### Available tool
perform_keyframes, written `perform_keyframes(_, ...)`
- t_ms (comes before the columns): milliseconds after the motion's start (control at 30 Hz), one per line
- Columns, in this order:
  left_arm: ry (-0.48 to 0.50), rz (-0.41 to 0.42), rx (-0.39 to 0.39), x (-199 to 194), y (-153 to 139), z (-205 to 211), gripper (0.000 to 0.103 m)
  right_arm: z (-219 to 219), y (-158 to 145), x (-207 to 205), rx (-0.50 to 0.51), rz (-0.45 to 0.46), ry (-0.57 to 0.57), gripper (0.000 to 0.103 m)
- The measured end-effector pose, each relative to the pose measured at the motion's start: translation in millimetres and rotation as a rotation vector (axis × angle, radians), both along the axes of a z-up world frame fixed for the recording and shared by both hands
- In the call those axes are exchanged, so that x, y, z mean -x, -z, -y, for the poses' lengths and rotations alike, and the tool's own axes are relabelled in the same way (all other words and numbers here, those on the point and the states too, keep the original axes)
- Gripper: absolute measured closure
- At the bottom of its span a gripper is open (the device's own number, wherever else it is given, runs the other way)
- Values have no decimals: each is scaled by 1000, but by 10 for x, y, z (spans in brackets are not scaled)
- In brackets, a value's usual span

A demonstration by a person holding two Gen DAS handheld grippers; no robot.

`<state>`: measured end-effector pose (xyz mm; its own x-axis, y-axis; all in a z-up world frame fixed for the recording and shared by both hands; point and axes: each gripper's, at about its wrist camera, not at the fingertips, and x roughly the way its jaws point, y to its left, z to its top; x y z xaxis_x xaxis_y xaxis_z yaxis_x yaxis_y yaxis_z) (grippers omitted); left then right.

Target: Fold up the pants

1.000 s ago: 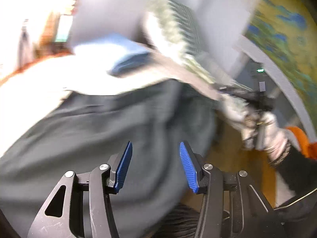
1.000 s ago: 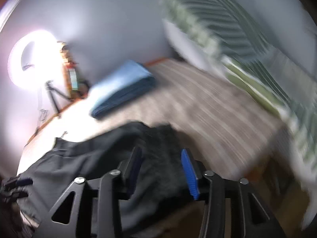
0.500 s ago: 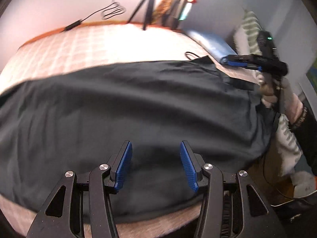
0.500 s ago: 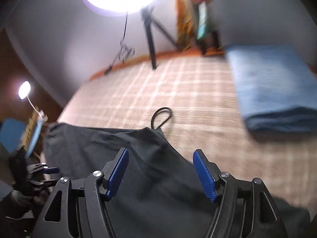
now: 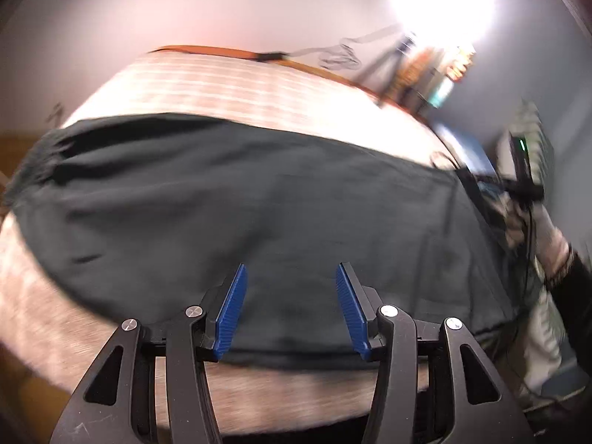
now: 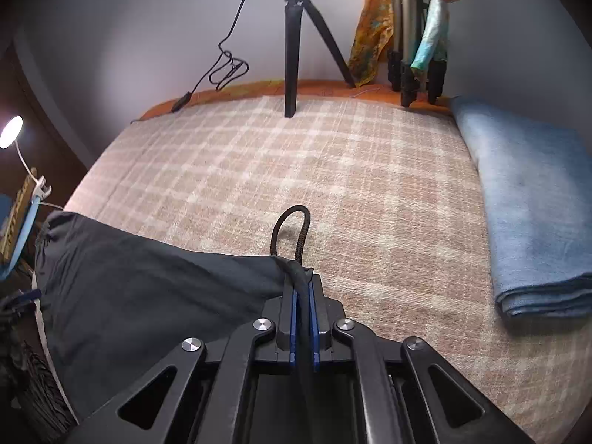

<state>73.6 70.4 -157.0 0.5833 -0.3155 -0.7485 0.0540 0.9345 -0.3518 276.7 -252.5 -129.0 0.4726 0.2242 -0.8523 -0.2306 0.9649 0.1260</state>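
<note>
Fingers [image 6: 313, 318] on the right gripper [image 6: 304, 288] are clamped on a bunched corner of the dark pants [image 6: 148, 288], drawstring loop [image 6: 292, 229] poking out just past the tips. Left gripper [image 5: 289, 292] is spread wide open, hovering over the pants' near edge at lower centre of its blurry frame. Pants lie spread across the plaid bed [image 6: 333, 170]; folded blue blanket [image 6: 532, 214] sits at right.
</note>
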Motion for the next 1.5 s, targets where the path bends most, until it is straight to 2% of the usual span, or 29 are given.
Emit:
perform_keyframes(67,-67,3,16,37,-24,-222,54,-70,33,-29,39,-22,-13,88)
perform_keyframes(100,-112,8,27,66,-48,-390,54,-77,21,-9,41,-19,-12,76)
perform_keyframes(167,-184,17,51,108,-88,-635,53,-77,-52,45,52,9,7,65)
perform_keyframes(200,-231,21,74,133,-102,-813,48,-74,-112,85,60,27,22,64)
perform_keyframes(267,-307,19,123,169,-100,-1101,46,-73,-235,179,54,45,37,63)
perform_keyframes(333,-378,5,185,195,-62,-1389,46,-101,-370,308,33,73,42,49)
perform_keyframes(367,-413,-3,209,215,-31,-1530,46,-120,-445,383,25,93,42,39)
perform_keyframes(400,-438,-7,227,236,-12,-1602,46,-152,-540,485,14,127,39,37)
perform_keyframes(533,-518,-48,362,218,224,-1894,46,-286,-725,730,-14,159,12,37)
perform_keyframes(733,-571,-70,451,67,428,-2080,46,-492,-893,1025,-81,176,-12,37)
perform_keyframes(833,-583,-84,503,17,540,-2174,46,-613,-981,1129,-84,186,-28,37)
perform_keyframes(1133,-621,13,534,-117,600,-2271,46,-803,-1152,1229,-131,204,-43,37)
perform_keyframes(1233,-630,32,524,-160,610,-2279,54,-895,-1152,1243,-136,201,-59,37)
perform_keyframes(1267,-636,28,524,-174,623,-2285,71,-909,-1144,1241,-138,199,-62,37)
perform_keyframes(1300,-639,18,536,-196,658,-2293,81,-925,-1131,1237,-140,198,-63,37)
perform_keyframes(1400,-633,32,530,-223,638,-2263,84,-969,-1078,1233,-148,184,-64,37)
perform_keyframes(1500,-577,81,421,-282,446,-2146,85,-1003,-1013,1236,-145,169,-66,37)
